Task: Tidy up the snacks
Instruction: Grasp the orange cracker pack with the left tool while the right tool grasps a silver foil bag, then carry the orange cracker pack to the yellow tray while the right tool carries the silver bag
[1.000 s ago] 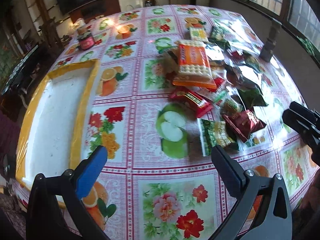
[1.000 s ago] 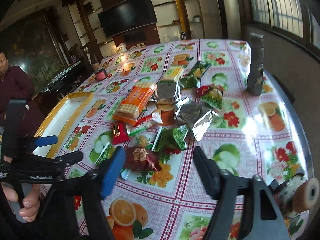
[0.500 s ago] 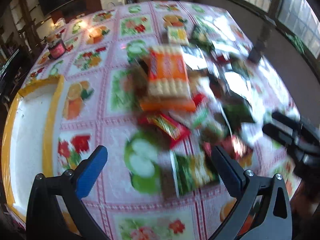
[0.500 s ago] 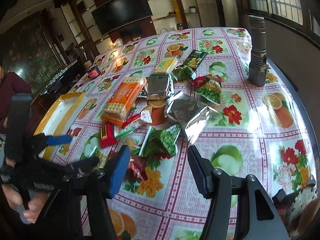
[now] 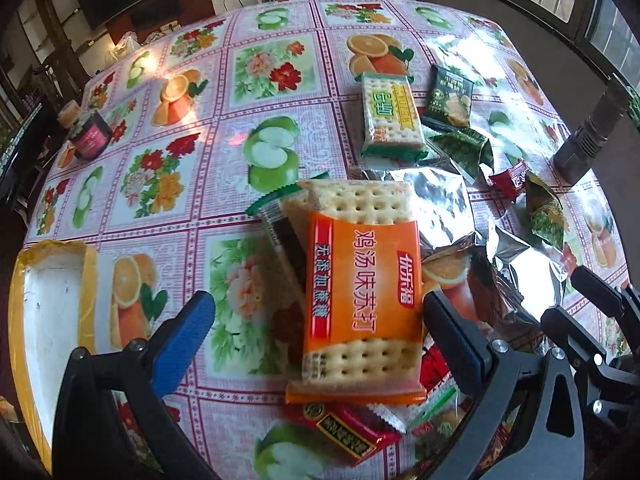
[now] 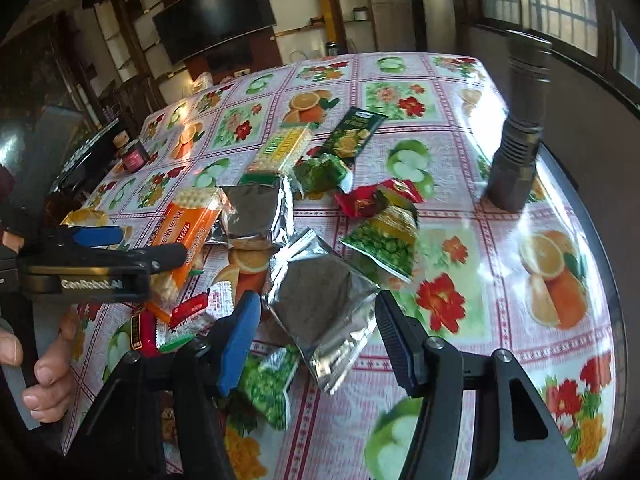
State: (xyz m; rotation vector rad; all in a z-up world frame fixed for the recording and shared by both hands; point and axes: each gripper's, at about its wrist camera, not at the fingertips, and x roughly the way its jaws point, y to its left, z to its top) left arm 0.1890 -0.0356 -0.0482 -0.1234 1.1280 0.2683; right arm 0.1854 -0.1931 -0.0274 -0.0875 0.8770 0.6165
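Both grippers have closed in on the snack pile—the left gripper, jaws spread, now straddles the orange cracker pack, apparently untouched, while the right gripper, released, frames a silver pouch—with the yellow-rimmed tray waiting at nine o'clock.

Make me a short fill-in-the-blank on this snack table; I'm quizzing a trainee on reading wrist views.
1. The left gripper frames a cracker pack whose wrapper is ____.
2. The right gripper frames a ____ foil pouch.
3. The white tray has a ____ rim.

Missing words: orange; silver; yellow
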